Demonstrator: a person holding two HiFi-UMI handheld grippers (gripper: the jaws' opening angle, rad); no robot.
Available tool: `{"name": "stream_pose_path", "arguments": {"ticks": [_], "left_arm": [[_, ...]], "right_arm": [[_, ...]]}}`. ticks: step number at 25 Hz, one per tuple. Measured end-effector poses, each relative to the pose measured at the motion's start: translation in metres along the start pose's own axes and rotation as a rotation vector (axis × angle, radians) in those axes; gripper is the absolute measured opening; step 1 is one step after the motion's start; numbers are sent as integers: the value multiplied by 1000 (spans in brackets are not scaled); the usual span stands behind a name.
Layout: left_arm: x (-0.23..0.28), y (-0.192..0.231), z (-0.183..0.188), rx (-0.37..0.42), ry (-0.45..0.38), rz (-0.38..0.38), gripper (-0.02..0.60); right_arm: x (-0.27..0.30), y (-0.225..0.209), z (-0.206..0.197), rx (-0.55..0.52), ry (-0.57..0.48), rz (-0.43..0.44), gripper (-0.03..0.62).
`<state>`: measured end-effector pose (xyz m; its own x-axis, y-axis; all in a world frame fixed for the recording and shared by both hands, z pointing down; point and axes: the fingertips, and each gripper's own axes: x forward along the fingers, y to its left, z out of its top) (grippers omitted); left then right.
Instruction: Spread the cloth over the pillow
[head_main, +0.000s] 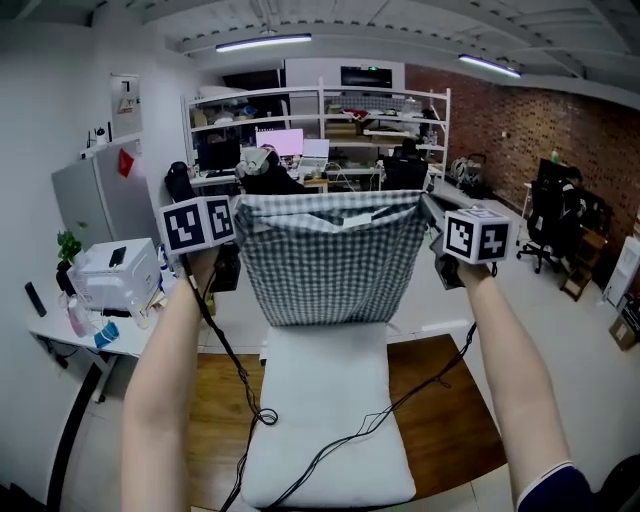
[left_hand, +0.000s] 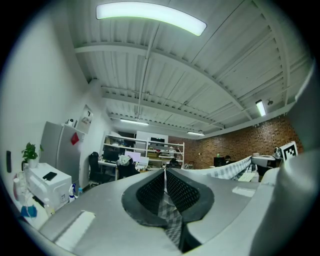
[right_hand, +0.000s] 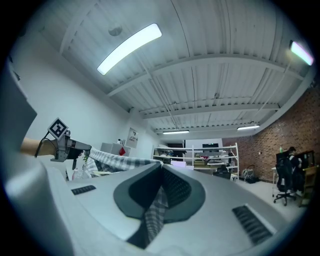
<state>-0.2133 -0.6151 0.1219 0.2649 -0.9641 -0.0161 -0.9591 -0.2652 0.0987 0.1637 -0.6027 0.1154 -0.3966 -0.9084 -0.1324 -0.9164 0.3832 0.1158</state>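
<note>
A grey-and-white checked cloth (head_main: 328, 255) hangs spread between my two grippers, held up at chest height. Below it a long white pillow (head_main: 325, 420) lies on a wooden table (head_main: 445, 400); the cloth's lower edge overlaps the pillow's far end in the head view. My left gripper (head_main: 240, 212) is shut on the cloth's left top corner, and checked fabric (left_hand: 167, 212) shows pinched between its pads. My right gripper (head_main: 428, 212) is shut on the right top corner, with cloth (right_hand: 155, 207) caught between its pads. The cloth's top edge (right_hand: 117, 161) runs across to the other gripper.
Black cables (head_main: 300, 440) trail over the pillow. A white desk with a printer (head_main: 115, 275) stands at the left beside a grey fridge (head_main: 95, 205). White shelving (head_main: 320, 130) and office chairs (head_main: 555, 215) fill the room behind, with a brick wall at the right.
</note>
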Motion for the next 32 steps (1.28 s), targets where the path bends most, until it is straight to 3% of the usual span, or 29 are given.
{"name": "stream_pose_path", "arguments": {"ticks": [16, 32], "left_arm": [[-110, -16, -63, -72, 56, -68, 20], [-197, -30, -139, -128, 141, -23, 20]], "right_arm": [[-110, 57, -46, 59, 58, -18, 9], [-198, 102, -110, 113, 153, 6, 9]]}}
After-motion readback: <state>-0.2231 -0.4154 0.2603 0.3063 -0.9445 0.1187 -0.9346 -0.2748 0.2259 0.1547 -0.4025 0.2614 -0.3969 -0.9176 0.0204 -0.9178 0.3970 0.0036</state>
